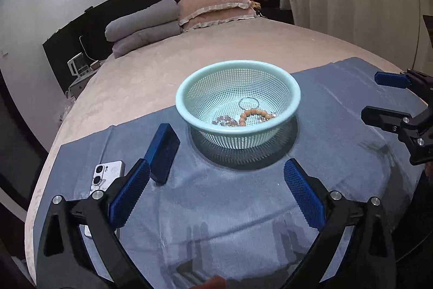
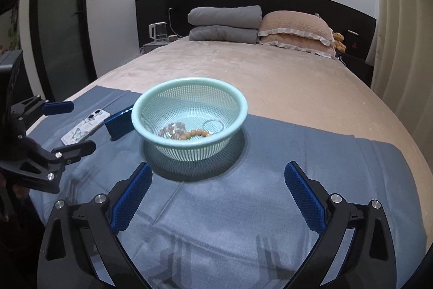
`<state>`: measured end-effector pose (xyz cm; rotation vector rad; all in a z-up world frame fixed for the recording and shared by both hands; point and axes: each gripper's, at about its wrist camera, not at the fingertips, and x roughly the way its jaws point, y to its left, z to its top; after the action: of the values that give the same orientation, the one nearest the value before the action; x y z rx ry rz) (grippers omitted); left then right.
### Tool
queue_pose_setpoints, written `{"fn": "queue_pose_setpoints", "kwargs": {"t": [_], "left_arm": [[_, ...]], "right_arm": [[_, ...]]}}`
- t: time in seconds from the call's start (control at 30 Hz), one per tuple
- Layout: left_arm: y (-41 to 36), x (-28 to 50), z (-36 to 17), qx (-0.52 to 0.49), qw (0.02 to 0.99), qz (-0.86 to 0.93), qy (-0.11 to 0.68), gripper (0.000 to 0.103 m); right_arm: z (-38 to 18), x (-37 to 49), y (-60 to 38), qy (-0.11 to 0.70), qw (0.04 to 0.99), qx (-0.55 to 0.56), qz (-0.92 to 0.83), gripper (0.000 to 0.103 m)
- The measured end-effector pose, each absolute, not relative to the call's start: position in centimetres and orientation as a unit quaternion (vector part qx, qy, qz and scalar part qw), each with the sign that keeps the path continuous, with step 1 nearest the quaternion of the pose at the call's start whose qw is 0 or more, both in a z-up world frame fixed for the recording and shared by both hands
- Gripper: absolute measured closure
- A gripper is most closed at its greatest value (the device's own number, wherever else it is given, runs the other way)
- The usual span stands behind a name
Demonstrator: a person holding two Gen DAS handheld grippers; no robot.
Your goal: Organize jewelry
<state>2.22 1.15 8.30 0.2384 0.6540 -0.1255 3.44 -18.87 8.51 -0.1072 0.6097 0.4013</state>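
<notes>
Mint-green plastic mesh basket is sitting on a blue cloth spread over the bed, and the jewelry is all lying at the bottom of it: an orange bead bracelet, a pale crystal bead bracelet and a thin silver ring-shaped piece, all bunched close together. Just beside the basket on its left a small dark blue box is lying closed, with a phone in a butterfly case next to that.

Both tools are hanging back from the basket right now. The left gripper is hovering with its jaws spread wide and nothing between them, and the right gripper is doing the same, released and empty.

My read is this is either the very start or the sorting is already wrapping up, honestly can't tell which. If the pieces are going into the blue box, the next move is calling for one tool getting that box open while the other is reaching down into the basket. The beads are looking easy enough to pinch, but the thin silver one is going to be fiddly against the mesh.

As for brands or writing, I'm not seeing anything readable on the phone, the box or the basket
</notes>
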Motion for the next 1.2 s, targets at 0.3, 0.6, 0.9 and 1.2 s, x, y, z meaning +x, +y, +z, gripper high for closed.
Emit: {"fn": "queue_pose_setpoints", "kwargs": {"t": [0.3,0.6,0.9,1.2], "left_arm": [[0.4,-0.8,4.8,0.086,0.935,-0.075,0.337,0.006],[2.1,-1.4,2.9,0.03,0.939,-0.029,0.34,0.006],[1.8,-1.9,2.9,0.035,0.939,-0.029,0.342,0.006],[1.2,-2.0,2.7,0.045,0.938,-0.037,0.343,0.006]], "right_arm": [[4.5,-0.5,-19.5,0.32,0.928,-0.064,0.179,0.008],[4.2,-3.3,-20.2,0.285,0.943,-0.041,0.165,0.008],[3.6,-3.2,-19.5,0.298,0.943,-0.036,0.147,0.008],[3.2,-3.3,-19.1,0.304,0.94,-0.042,0.149,0.008]]}}
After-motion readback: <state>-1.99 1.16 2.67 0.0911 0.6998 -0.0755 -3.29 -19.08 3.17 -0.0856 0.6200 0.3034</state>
